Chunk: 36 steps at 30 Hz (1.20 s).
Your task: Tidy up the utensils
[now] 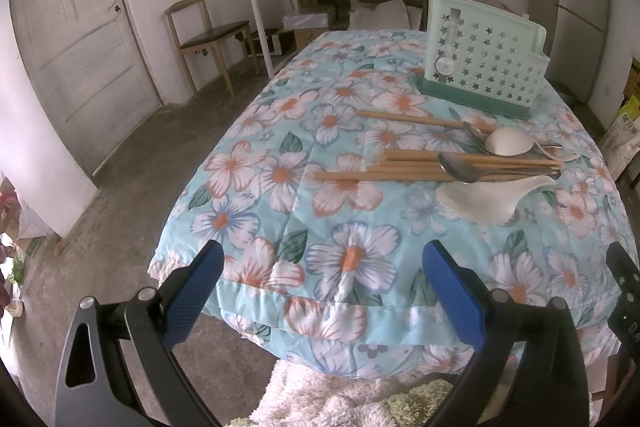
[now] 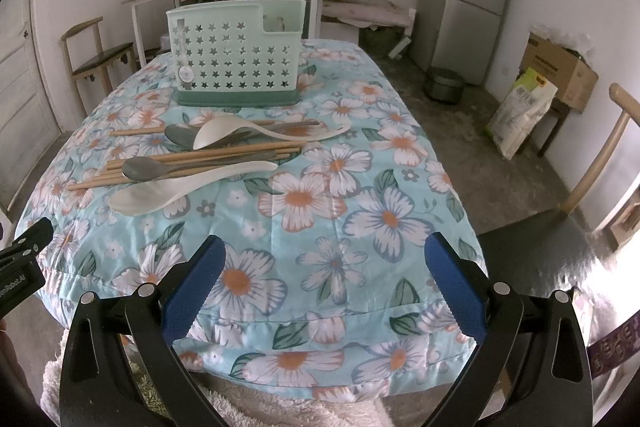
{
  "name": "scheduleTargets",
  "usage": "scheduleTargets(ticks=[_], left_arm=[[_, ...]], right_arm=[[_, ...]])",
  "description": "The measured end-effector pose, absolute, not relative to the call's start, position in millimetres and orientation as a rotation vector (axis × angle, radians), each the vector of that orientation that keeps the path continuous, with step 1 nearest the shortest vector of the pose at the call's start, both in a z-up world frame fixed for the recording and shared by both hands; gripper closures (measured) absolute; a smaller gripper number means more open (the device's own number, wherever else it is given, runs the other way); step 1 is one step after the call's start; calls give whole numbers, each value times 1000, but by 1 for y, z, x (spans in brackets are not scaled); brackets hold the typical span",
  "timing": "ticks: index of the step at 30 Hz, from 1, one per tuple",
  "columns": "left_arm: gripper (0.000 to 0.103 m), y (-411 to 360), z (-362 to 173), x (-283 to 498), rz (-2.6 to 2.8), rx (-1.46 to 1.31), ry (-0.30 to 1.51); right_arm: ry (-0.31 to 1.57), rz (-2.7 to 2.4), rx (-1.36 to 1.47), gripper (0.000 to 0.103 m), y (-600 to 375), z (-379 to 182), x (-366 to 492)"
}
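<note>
Both claws hang spread and empty at the table's near edge, the left claw point(image 1: 320, 291) beside the right claw point(image 2: 324, 287). The utensils point(image 2: 192, 155), chopsticks and spoons in a loose pile, lie mid-table, well ahead of both. The holder point(image 2: 236, 55) stands upright behind them, toward the far edge.

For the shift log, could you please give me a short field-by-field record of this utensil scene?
surface: floral tablecloth
holder: green utensil caddy, upright at the far end; contents unclear
loose utensils: wooden chopsticks, white soup spoons, metal spoons, piled in front of the caddy
left tongs: open, empty, at the near table edge
right tongs: open, empty, at the near table edge
progress: no utensil visibly sorted yet
</note>
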<state>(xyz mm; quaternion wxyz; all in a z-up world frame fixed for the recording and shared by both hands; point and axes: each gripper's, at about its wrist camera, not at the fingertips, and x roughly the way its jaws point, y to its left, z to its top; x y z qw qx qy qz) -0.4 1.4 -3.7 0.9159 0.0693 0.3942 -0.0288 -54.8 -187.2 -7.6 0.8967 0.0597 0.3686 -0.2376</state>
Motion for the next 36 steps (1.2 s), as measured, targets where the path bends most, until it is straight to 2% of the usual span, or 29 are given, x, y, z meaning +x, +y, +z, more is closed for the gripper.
scheduleTargets(ticks=[36], left_arm=[[6, 5, -6, 2, -59, 148, 817]], right_arm=[[760, -492, 122, 8, -186, -5, -54]])
